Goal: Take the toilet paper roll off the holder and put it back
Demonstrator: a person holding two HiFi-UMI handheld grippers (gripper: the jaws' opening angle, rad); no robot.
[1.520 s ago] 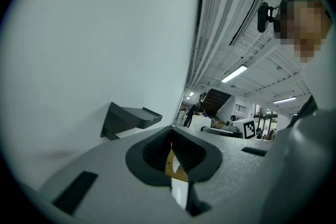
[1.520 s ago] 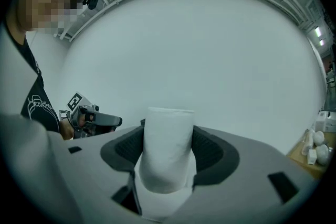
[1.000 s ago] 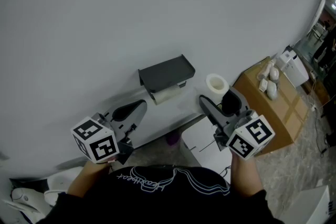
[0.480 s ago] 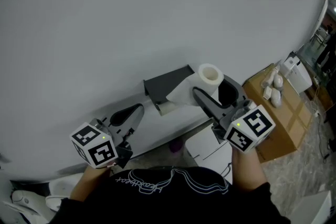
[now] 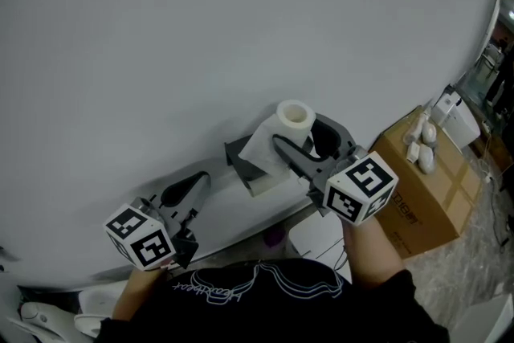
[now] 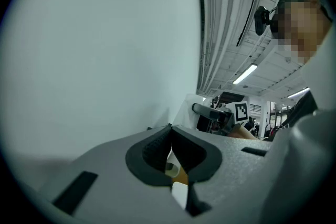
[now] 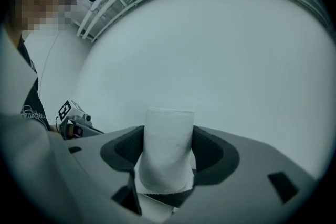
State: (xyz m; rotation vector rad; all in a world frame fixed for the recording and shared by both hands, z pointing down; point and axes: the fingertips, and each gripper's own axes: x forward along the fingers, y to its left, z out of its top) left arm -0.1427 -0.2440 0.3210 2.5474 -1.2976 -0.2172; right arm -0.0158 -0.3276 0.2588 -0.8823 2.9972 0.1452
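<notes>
Mostly plain pale wall point(image 5: 201, 28) bearing dark holder point(image 5: 238, 150); cardboard box point(image 5: 422, 193) on floor point(image 5: 474, 265).

Left gripper point(image 5: 189, 187): pointing level, jaws together with nothing between them. Right gripper point(image 5: 303, 139): pointing level, farther forward than the left, its jaws wide and clamped on the sides of the roll point(image 7: 167, 139). Both forearms reach forward.
</notes>
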